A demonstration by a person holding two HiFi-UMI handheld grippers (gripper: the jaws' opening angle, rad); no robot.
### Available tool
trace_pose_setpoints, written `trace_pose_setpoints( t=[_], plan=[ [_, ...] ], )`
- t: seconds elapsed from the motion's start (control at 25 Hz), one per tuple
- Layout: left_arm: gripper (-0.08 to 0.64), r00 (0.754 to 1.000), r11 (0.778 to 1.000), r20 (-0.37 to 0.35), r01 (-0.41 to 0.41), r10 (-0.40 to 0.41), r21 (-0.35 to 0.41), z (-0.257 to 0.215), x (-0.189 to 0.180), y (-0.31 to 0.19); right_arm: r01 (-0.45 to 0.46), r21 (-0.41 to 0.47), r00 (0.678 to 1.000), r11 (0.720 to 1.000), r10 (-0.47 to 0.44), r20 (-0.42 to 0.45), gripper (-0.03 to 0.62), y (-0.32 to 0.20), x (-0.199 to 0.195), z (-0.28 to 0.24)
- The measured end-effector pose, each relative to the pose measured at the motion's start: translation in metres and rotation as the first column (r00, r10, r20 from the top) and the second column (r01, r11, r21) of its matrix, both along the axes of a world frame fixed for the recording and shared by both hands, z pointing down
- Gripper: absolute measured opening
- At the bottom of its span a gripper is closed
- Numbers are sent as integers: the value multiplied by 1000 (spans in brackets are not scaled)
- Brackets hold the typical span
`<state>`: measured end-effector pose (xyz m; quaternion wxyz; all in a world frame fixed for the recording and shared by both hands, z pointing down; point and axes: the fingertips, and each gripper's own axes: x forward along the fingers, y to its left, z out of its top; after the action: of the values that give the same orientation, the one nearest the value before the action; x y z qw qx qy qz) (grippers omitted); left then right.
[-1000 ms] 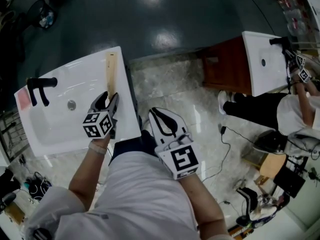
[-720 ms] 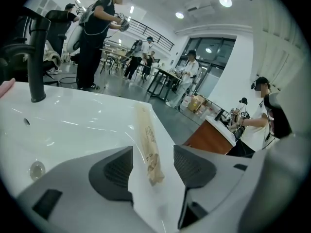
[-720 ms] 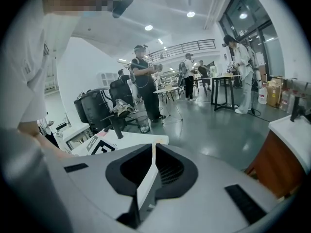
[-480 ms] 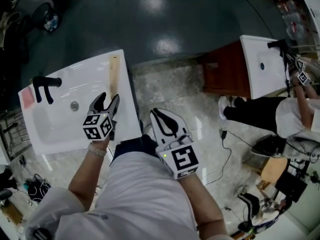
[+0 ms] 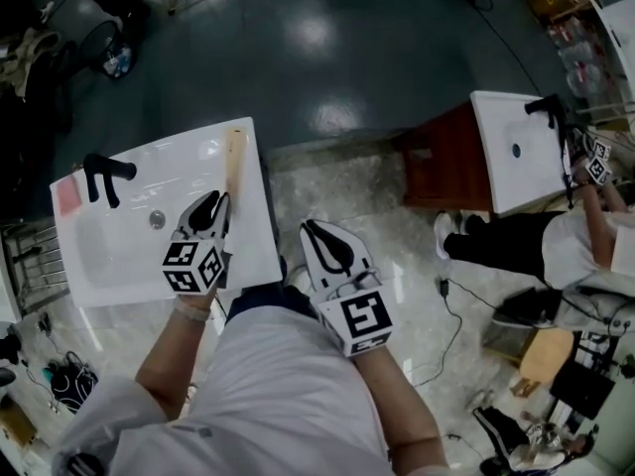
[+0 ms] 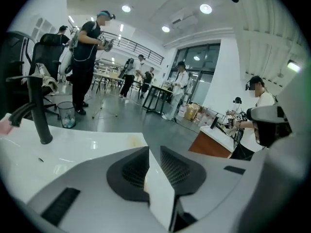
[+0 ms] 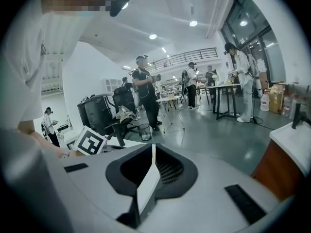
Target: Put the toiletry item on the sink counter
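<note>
The white sink (image 5: 109,266) is low on the left in the head view. A black tap (image 5: 104,174) stands at the back of the sink. A pink thing (image 5: 67,196) lies just left of the tap, at the sink's back left corner. I cannot tell what it is.

The stick (image 5: 235,162) is long, thin and light brown. It lies flat on the sink's right rim, at the back. No tongs hold it.

The left gripper (image 5: 210,204) is over the right side of the sink, nearer the front. Its tips point at the stick and are close to its near end. Its jaws are closing and only a thin gap is left. Nothing is between them. The left gripper view shows that thin gap.

The right gripper (image 5: 319,234) is off the sink, just past its right side, over the floor (image 5: 327,167). Its jaws are pressed together on nothing.

Far to the right of the sink, another person (image 5: 585,236) works at a second sink (image 5: 506,157).
</note>
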<state>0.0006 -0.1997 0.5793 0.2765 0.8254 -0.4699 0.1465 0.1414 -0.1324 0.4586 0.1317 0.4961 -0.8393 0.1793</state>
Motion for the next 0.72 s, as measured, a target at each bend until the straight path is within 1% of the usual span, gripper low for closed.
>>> trace_pose_setpoints(
  t=[0.08,0.2,0.32,0.44,0.6,0.72],
  plan=[
    [52,1000,1000,-6,12,-12,25,-14,-1,1,-1,13,1000,1000,0,13,31,0,2,-5],
    [28,1000,998,-20,24,-23,58,-35,-3,3,-3,33,999,999,1,38,31,0,2,-13],
    [20,999,996,-28,23,-20,87,-56,-6,8,1,45,998,999,-4,63,31,-1,-1,-18],
    [20,1000,993,-31,4,-1,114,-79,-8,16,22,46,997,999,-26,72,31,1,-4,-22],
    [17,999,986,-26,-25,30,164,-108,-7,26,45,83,994,996,-53,94,31,0,-10,-33],
    [17,999,982,-39,-30,38,188,-127,-7,35,64,103,992,993,-74,103,31,1,-14,-39]
  ],
)
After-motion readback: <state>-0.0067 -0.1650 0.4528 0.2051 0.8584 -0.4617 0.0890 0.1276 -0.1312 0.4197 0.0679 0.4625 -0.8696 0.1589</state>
